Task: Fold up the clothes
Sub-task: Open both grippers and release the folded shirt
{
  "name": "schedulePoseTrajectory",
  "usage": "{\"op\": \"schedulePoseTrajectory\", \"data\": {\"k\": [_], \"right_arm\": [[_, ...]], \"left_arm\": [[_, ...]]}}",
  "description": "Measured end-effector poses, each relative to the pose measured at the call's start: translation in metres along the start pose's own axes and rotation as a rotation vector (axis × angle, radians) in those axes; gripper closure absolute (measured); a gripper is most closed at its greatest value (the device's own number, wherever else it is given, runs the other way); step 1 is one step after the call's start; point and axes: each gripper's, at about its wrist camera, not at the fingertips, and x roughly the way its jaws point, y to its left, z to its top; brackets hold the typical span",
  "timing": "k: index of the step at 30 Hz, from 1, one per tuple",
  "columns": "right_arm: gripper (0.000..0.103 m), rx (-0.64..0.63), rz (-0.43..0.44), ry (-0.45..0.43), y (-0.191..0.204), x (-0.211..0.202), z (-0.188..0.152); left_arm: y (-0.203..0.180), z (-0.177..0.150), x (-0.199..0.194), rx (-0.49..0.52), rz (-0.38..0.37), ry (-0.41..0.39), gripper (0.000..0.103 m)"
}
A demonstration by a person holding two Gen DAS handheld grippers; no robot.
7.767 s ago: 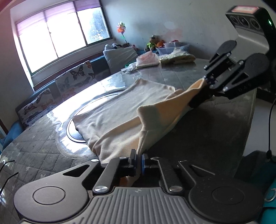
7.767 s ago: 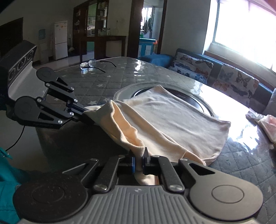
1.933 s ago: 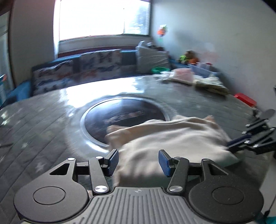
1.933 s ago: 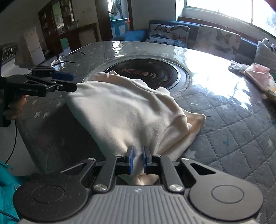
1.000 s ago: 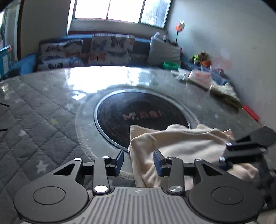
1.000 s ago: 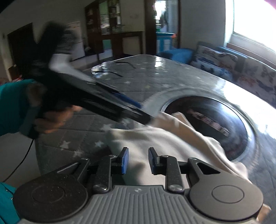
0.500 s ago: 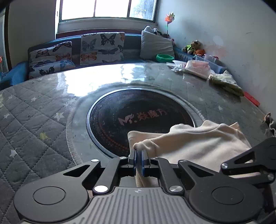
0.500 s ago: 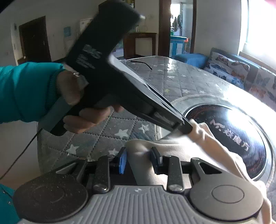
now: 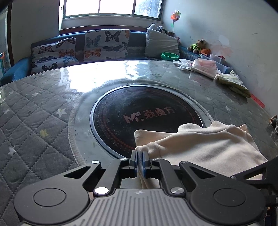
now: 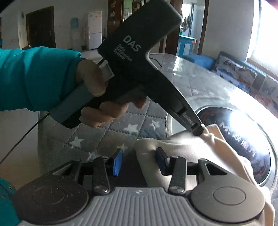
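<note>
Hiding garment edge (left gripper)

Daylight poured in from a window behind the sofa, blown out to plain white. It left a broad glare patch on the glossy surface in the left wrist view and a second bright sheen on the black disc in the right wrist view. The cloth was overexposed where sun struck it. Gripper bodies near the lens sat in dim shadow. Both pictures were sharp, with fisheye bending and dark corners at the edges.
</note>
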Motion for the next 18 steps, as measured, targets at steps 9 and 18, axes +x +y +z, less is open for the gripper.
{"op": "schedulePoseTrajectory", "data": {"k": [9,18], "right_arm": [[0.062,0.154,0.02,-0.048,-0.033,-0.048,-0.007],[0.062,0.4,-0.172,-0.019,-0.091,-0.109,-0.068]], "left_arm": [[-0.001,-0.001,-0.021,-0.032,0.02,-0.043,0.089],[-0.038,-0.011,-0.046,0.029,-0.054,-0.09,0.082]]}}
